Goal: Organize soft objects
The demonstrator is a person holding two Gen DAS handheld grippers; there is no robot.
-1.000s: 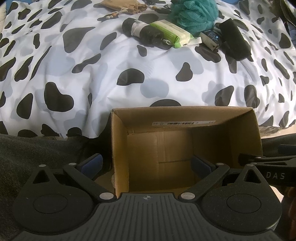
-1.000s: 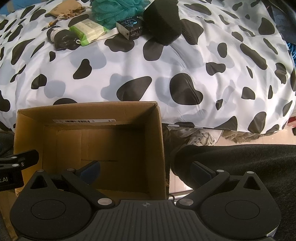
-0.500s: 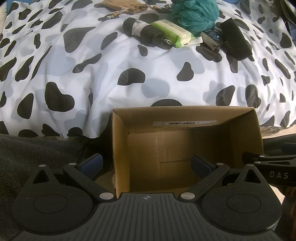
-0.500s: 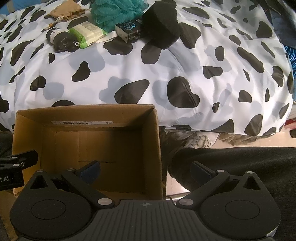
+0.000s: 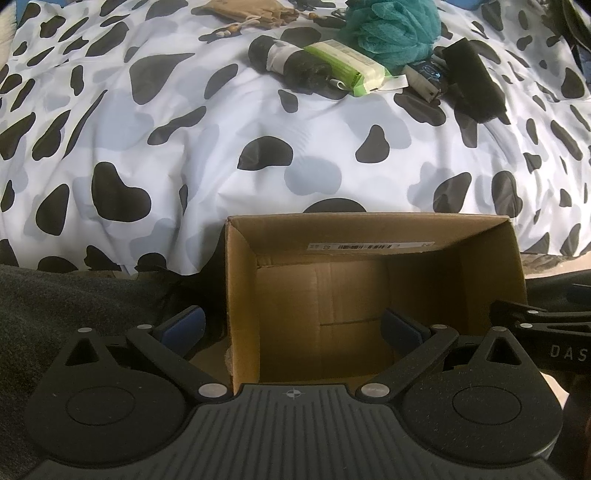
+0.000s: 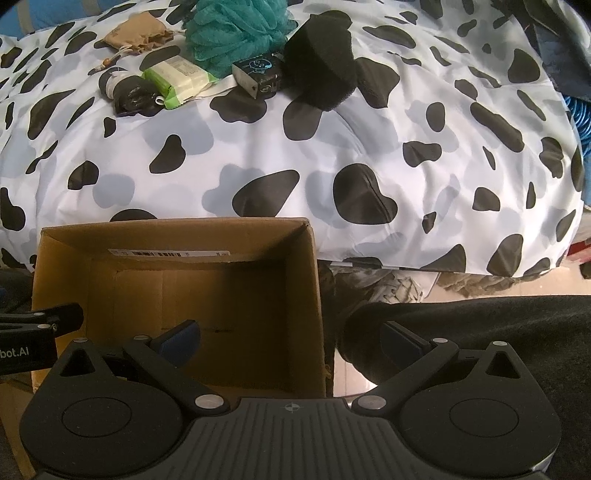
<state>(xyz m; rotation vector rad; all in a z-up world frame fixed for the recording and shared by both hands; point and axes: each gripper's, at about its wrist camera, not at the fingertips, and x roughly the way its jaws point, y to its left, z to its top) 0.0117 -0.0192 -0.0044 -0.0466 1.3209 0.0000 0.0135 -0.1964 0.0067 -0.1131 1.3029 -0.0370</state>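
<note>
An empty open cardboard box [image 5: 373, 236] [image 6: 177, 236] stands against the near edge of a cow-print bed [image 5: 258, 129] [image 6: 332, 147]. Far back on the bed lie a teal mesh pouf [image 5: 391, 26] [image 6: 236, 29], a tan drawstring pouch [image 5: 251, 11] [image 6: 138, 33], a green-edged pack [image 5: 347, 66] [image 6: 177, 81], a black roll [image 5: 291, 62] [image 6: 129, 92], a small dark carton [image 5: 424, 77] [image 6: 258, 74] and a black foam block [image 5: 472, 85] [image 6: 321, 70]. My left gripper [image 5: 293, 326] is open, straddling the box's left wall. My right gripper [image 6: 291, 338] is open, straddling its right wall. Both hold nothing.
Dark grey fabric [image 5: 74, 295] [image 6: 480, 325] lies on either side of the box. A strip of floor with crumpled cloth [image 6: 388, 288] shows under the bed edge at the right. Dark items [image 6: 569, 55] sit at the bed's far right.
Both views have shifted slightly: the bed objects sit a little lower in the right wrist frame. The grippers stay open over the box and nothing was picked up.
</note>
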